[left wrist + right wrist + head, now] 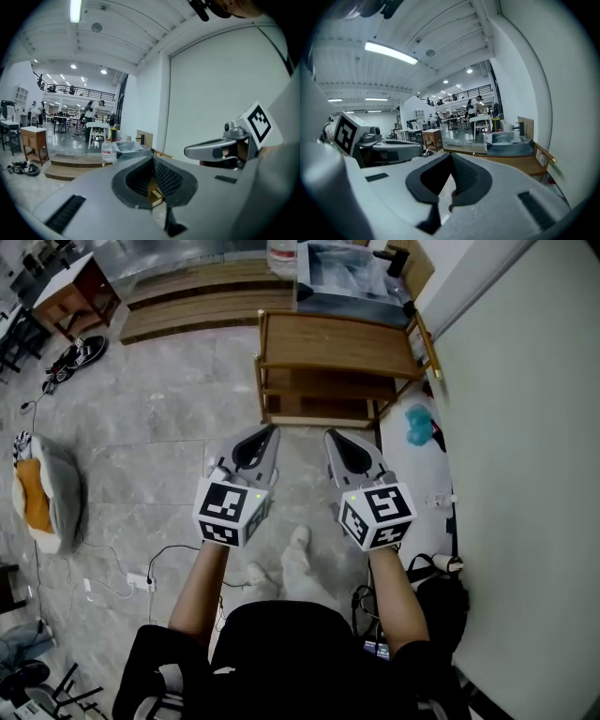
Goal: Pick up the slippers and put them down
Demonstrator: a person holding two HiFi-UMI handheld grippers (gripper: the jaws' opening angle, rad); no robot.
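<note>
Left gripper (pixel 271 433) and right gripper (pixel 331 436) point forward, parallel, jaws closed.

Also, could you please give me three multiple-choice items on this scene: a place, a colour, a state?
1. Where is the clear box? A on the wooden rack; B beneath it; C in a tool.
2. The object on the floor by the wall is: A red; B blue; C yellow.
3. The left tool's jaws are: A wide apart; B together, empty; C on a slipper.
Key: A, it tops the rack; B, it looks blue; B, jaws meet, nothing between.
</note>
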